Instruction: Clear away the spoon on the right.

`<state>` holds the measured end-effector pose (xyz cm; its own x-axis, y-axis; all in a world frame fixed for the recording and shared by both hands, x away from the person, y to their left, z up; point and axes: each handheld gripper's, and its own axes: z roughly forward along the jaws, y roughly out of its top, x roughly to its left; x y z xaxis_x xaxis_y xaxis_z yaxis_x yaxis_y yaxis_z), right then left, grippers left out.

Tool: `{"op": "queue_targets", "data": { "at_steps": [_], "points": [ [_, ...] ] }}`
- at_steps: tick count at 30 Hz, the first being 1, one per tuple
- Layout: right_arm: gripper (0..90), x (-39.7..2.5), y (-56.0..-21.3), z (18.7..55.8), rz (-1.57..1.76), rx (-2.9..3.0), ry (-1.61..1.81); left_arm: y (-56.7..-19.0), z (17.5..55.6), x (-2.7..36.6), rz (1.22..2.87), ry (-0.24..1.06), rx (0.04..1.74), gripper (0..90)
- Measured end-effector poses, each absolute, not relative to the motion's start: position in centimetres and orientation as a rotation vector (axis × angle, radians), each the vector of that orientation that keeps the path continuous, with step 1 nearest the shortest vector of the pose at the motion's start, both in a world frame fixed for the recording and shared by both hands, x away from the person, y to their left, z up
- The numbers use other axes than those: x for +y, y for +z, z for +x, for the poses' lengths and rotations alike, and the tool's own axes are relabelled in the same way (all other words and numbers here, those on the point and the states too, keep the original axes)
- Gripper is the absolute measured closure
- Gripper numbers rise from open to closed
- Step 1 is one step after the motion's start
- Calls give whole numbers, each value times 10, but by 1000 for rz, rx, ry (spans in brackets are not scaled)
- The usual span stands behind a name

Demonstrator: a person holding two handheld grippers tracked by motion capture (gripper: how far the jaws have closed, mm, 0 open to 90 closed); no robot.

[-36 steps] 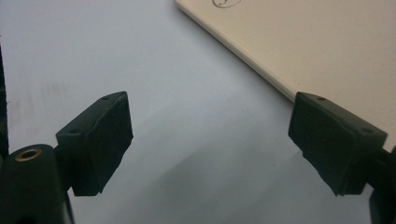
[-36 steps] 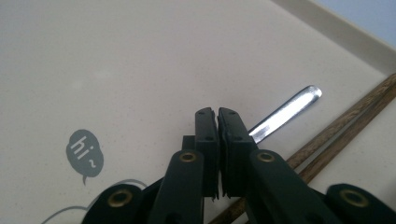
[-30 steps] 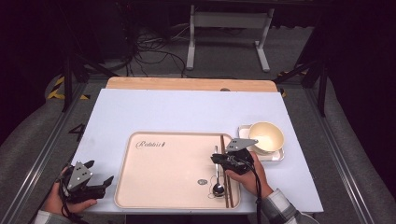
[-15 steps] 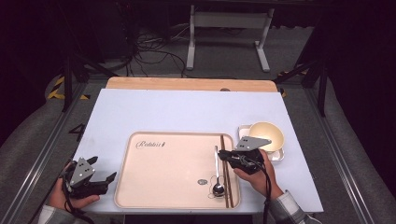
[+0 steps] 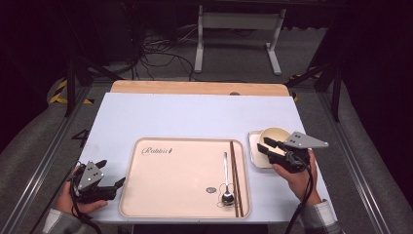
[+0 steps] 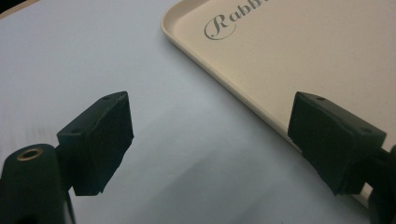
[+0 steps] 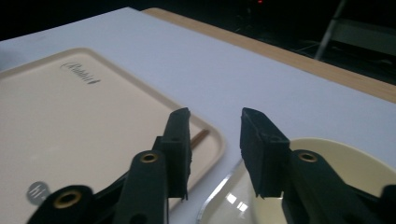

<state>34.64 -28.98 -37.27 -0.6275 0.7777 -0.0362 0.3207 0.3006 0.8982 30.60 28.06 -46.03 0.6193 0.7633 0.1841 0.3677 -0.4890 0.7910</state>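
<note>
At the lower left of the high view, the left gripper [image 5: 109, 187] rests low on the table [image 5: 195, 114], just off the tray's [image 5: 146, 204] left edge. Its own view shows the jaws spread wide, with bare table and the tray rim between them and nothing held. If it slides right from here, one jaw could catch the rim and shove the tray, which would likely roll the spoon [image 5: 226, 181] and chopsticks [image 5: 234, 178] lying at the tray's right side.

At the right of the high view, the right gripper [image 5: 267, 146] sits at the near rim of the bowl [image 5: 278, 134], which stands in a small square dish [image 5: 254, 155] just right of the tray. In the right gripper view its jaws stand part open with nothing between them, one over the tray corner, one over the bowl's rim [image 7: 355, 154]. The likely risk is a grip on only the thin rim: the bowl could tip or slip out, or drag the dish along. Closing too far left would instead knock the chopsticks' tips.
</note>
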Motion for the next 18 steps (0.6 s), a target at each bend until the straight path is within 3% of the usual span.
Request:
{"op": "queue_targets", "data": {
  "at_steps": [7, 18],
  "points": [
    [391, -335, -365, 356, 1156, 1975, 1210, -462, 303, 282, 2105, 670, 878, 149],
    [238, -378, -376, 369, 1399, 1875, 1153, -463, 302, 283, 2110, 657, 883, 147]
  ]
}}
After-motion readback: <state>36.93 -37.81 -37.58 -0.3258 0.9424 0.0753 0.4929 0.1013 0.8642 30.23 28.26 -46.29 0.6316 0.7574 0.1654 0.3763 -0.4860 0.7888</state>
